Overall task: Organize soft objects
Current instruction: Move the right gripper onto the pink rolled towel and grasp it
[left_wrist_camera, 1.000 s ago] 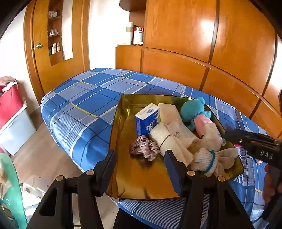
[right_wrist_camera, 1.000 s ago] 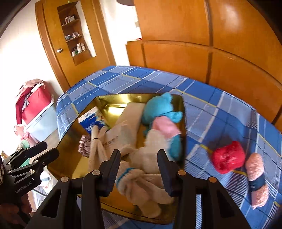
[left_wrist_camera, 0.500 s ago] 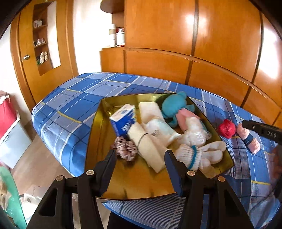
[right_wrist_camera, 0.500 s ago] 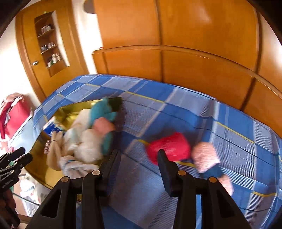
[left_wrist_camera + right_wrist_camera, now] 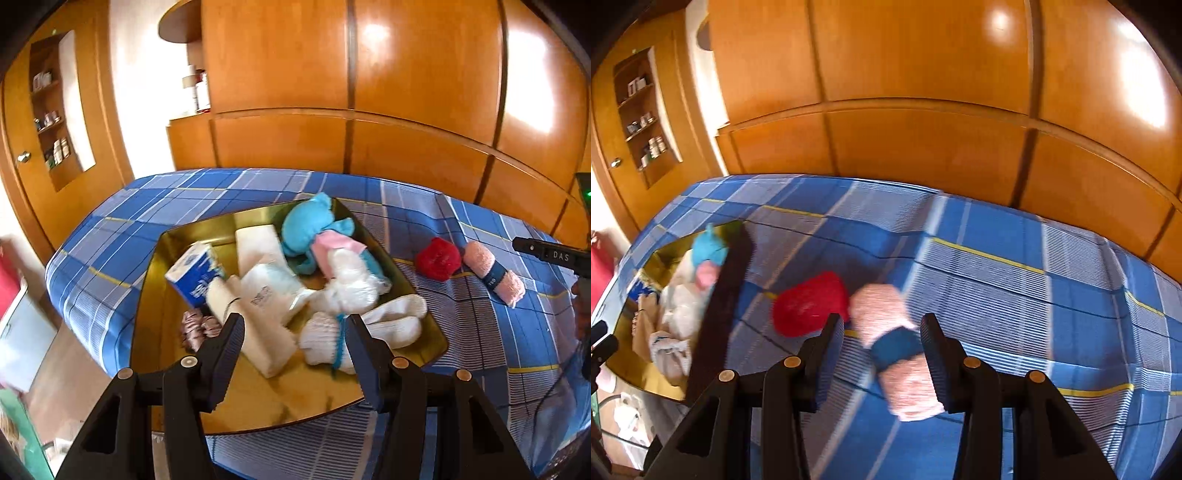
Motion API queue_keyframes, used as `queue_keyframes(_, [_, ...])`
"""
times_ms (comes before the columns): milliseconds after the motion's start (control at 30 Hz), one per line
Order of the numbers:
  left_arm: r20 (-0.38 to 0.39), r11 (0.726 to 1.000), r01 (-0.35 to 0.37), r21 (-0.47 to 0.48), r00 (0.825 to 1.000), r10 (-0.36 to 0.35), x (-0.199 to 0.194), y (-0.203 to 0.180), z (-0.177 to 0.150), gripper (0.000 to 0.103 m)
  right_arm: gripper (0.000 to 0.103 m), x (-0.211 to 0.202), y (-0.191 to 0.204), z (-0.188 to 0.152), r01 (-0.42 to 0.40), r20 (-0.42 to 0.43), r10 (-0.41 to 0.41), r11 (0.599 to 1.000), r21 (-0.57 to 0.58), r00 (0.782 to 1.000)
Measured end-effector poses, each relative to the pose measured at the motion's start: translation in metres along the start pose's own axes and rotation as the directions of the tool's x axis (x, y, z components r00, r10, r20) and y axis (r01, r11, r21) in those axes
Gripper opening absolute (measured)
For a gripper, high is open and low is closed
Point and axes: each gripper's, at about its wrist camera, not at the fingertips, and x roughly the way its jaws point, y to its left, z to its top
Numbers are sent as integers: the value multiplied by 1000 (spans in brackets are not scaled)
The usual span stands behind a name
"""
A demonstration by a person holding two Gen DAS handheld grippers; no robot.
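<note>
My right fingers (image 5: pixel 884 341) stand spread around the pink rolled towel (image 5: pixel 899 347), not touching it; the red ball (image 5: pixel 810 308) lies just left. My left fingers (image 5: pixel 293 332) hang spread over the gold tray (image 5: pixel 147 314).

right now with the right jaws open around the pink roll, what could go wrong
1. The red pom lies against the pink rolled towel; the right gripper, jaws open, might pinch or drag it too.
2. The gold tray is already heaped with socks and a blue plush, so a dropped roll could tumble over its rim.
</note>
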Motion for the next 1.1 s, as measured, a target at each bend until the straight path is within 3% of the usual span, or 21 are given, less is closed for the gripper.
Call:
queue_keyframes(333, [-13,996,40,75,999,-39,10,-39,10,57,44,5,-51,-8,35,0,-36,990,139,999])
queue_keyframes(900, [-72,976,138,166,989,-128,37,-106,24,58,44,14,-73,-14,5,-52,8,968,249,999])
queue_keyframes(1100, [-104,968,170,183,983,-153,48,-122,21,58,56,31,-59,-17,-42,-98,61,981,192,993])
